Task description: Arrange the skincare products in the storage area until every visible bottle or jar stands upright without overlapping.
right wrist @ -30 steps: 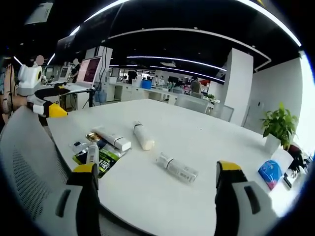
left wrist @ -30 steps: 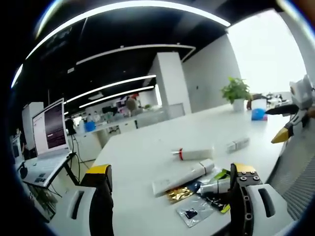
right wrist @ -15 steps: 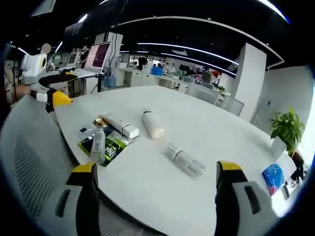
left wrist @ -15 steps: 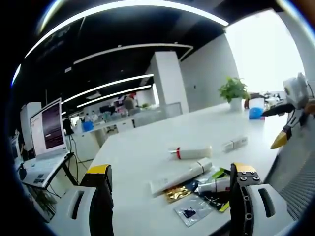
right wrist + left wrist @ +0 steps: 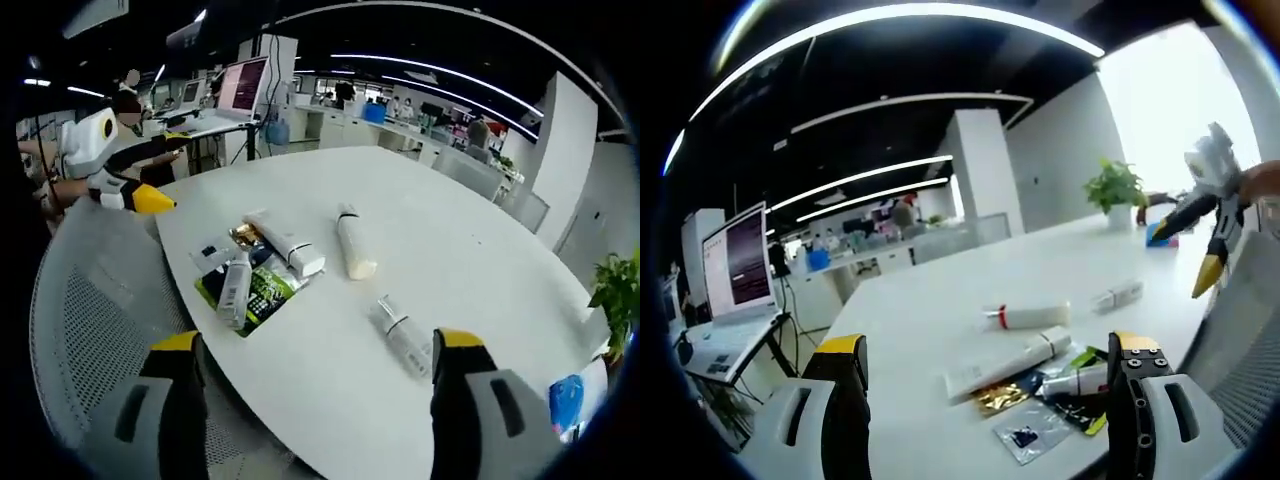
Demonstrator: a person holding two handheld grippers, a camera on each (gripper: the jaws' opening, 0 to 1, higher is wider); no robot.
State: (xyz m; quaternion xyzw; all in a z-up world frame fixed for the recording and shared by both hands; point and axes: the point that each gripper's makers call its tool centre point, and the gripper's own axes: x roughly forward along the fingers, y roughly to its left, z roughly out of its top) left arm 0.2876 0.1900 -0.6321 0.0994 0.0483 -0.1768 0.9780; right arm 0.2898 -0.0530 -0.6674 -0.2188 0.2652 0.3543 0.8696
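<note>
I hold right claw (image 5: 310, 350) wide, empty, above mesh chair back (image 5: 100, 300). Left claw (image 5: 985, 365) wide, empty too. Beyond chair, on white table (image 5: 470, 250): tubes lying flat on green packet (image 5: 255, 290); white bottle (image 5: 355, 242) beside packet; clear bottle (image 5: 403, 335) further off.

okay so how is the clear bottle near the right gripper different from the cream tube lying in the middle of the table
The clear bottle is see-through with a dark band; the cream tube is opaque and pale with a red band near its cap. The clear bottle lies close to the right gripper, apart from the rest; the cream tube lies nearer the pile of sachets. Both lie on their sides on the white table, not yet upright.
</note>
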